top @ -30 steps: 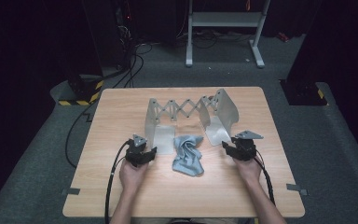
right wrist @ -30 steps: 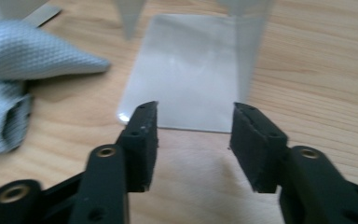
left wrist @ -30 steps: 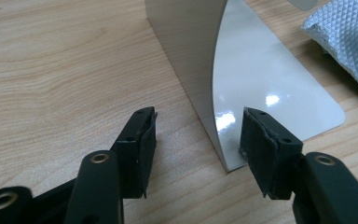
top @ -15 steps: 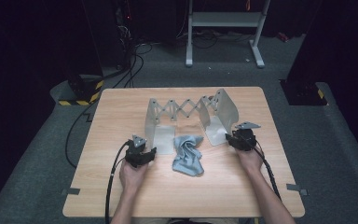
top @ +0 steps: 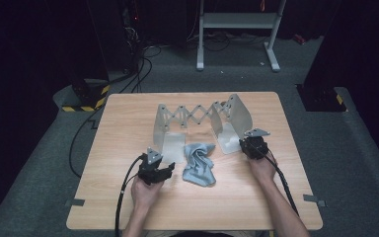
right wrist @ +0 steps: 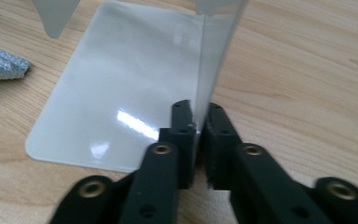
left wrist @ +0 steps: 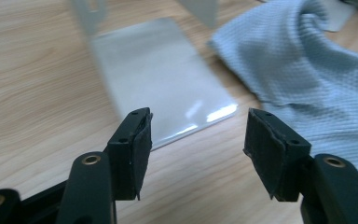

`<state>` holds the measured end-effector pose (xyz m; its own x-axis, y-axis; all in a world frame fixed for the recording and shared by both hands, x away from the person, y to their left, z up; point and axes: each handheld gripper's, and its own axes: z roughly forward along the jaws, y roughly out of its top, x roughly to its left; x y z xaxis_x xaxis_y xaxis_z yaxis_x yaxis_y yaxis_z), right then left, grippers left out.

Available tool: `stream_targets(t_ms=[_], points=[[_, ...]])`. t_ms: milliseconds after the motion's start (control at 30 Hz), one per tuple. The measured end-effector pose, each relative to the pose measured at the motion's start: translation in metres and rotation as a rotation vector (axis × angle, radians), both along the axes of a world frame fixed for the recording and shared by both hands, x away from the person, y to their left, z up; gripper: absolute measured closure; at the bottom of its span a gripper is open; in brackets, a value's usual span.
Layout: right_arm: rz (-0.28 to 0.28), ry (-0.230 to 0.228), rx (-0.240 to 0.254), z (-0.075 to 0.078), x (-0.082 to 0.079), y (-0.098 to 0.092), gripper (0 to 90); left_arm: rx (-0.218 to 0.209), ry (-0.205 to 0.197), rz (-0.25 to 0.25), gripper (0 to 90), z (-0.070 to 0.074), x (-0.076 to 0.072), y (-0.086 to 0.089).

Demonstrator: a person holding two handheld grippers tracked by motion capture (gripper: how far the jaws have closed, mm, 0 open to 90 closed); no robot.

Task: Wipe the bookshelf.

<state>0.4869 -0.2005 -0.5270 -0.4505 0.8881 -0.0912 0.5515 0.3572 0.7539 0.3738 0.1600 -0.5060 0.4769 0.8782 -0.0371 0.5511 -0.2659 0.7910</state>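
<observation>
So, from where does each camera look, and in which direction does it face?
High view: above the person's side, looking forward and down on the table; both forearms, left gripper, right gripper.
Left gripper view: rides on the left gripper, facing the rack's left foot plate and cloth; open jaws.
Right gripper view: rides on the right gripper, jaws just closed on the rack's upright end plate.
Shared: the grey cloth shows in all views.

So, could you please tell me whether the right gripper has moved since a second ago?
Yes. The right gripper has shifted up the high view, away from the table's near edge, onto the rack's right end plate, its jaws closing on it.
</observation>
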Motion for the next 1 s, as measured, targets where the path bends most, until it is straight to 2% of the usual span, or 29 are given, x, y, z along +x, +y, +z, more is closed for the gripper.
stream_targets(t_ms=[67, 100, 233, 300, 333, 400, 500, 600, 733, 767, 867, 900, 1000], points=[[-0.002, 0.009, 0.015, 0.0, -0.001, -0.002, 86.7, -0.004, 0.0, -0.012, 40.1, 0.0, 0.0, -0.005], [-0.01, 0.019, 0.034, 0.0, -0.004, -0.004, 87.2, 0.005, 0.003, -0.04, 38.5, 0.0, 0.002, -0.015], [-0.03, 0.025, 0.051, 0.0, -0.016, -0.006, 87.8, 0.018, 0.002, -0.099, 33.9, 0.002, 0.007, -0.035], [-0.036, 0.03, 0.058, 0.0, -0.022, -0.007, 87.9, 0.022, 0.0, -0.112, 31.4, 0.003, 0.008, -0.04], [-0.036, 0.03, 0.058, 0.0, -0.025, -0.007, 87.9, 0.014, -0.005, -0.139, 30.5, 0.005, 0.011, -0.049], [-0.039, 0.033, 0.065, 0.0, -0.03, -0.007, 87.8, 0.026, -0.011, -0.156, 28.0, 0.008, 0.014, -0.058], [-0.042, 0.036, 0.069, 0.0, -0.036, -0.006, 87.8, 0.027, -0.019, -0.165, 26.3, 0.009, 0.017, -0.065], [-0.041, 0.04, 0.075, 0.0, -0.041, -0.006, 87.6, 0.072, -0.013, -0.173, 24.1, 0.006, 0.023, -0.078], [-0.039, 0.039, 0.073, 0.0, -0.045, -0.005, 87.4, 0.091, -0.002, -0.168, 22.2, 0.003, 0.03, -0.085], [-0.037, 0.039, 0.073, 0.0, -0.046, -0.005, 87.3, 0.118, -0.008, -0.161, 22.8, 0.002, 0.034, -0.088], [-0.037, 0.038, 0.072, 0.0, -0.046, -0.005, 87.2, 0.116, -0.008, -0.158, 26.3, 0.001, 0.037, -0.091], [-0.036, 0.035, 0.069, 0.0, -0.046, -0.005, 87.1, 0.152, 0.003, -0.16, 26.3, 0.0, 0.042, -0.094], [-0.036, 0.035, 0.067, 0.0, -0.046, -0.005, 87.1, 0.174, 0.024, -0.161, 28.3, -0.003, 0.048, -0.101]])
